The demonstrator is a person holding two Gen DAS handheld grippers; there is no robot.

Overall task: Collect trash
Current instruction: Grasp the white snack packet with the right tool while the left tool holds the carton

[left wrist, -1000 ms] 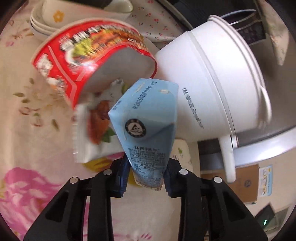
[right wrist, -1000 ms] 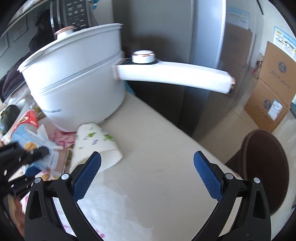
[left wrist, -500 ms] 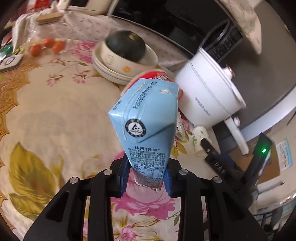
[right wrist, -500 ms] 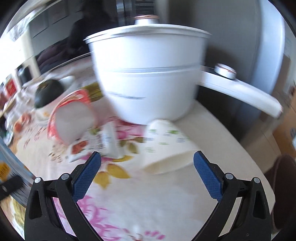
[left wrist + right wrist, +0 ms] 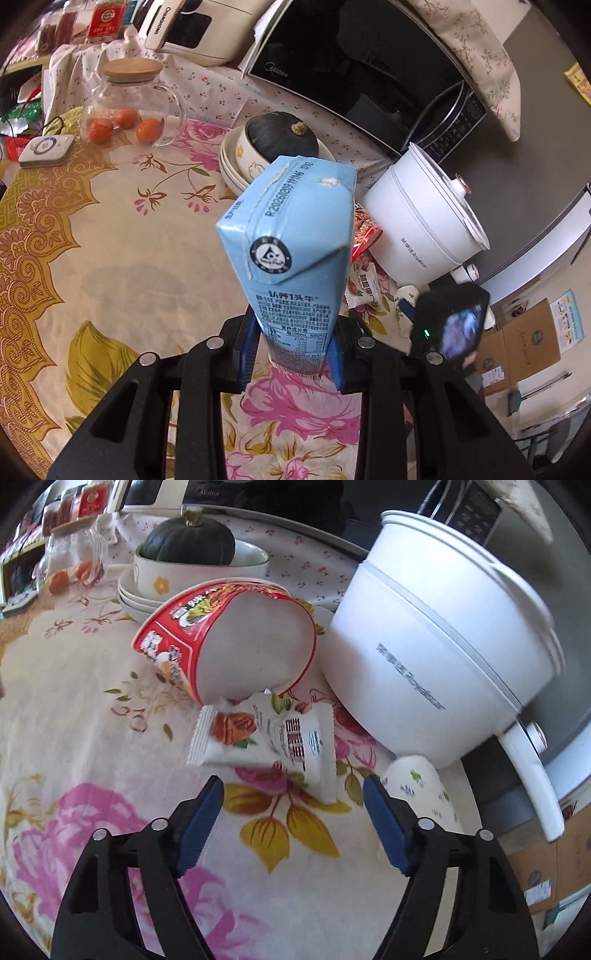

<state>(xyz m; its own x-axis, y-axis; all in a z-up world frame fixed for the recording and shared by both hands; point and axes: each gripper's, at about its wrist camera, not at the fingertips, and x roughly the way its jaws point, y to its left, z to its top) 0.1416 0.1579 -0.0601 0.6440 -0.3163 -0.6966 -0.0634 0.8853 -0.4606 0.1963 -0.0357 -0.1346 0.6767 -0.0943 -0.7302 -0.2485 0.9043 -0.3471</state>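
My left gripper (image 5: 291, 356) is shut on a light blue milk carton (image 5: 291, 243), held up above the flowered tablecloth (image 5: 110, 258). My right gripper (image 5: 293, 808) hovers just in front of a white snack wrapper (image 5: 266, 738); its jaws are closing with nothing between them. Behind the wrapper a red instant-noodle cup (image 5: 236, 642) lies on its side. A tipped white paper cup (image 5: 421, 786) with small flowers lies to the right of the right gripper. In the left wrist view the wrapper (image 5: 364, 290) and paper cup (image 5: 406, 295) show beside the carton, with the right gripper's black body (image 5: 450, 321) over them.
A white electric pot (image 5: 443, 657) with a long handle stands at the table's right edge. A dark squash in stacked bowls (image 5: 280, 144), a glass jar with oranges (image 5: 129, 107) and a microwave (image 5: 354, 66) sit further back. Cardboard boxes (image 5: 528, 343) are on the floor.
The left gripper lifted the carton up and back from the noodle cup. The right gripper swung left from the pot handle toward the wrapper, rolled level, and its jaws narrowed.
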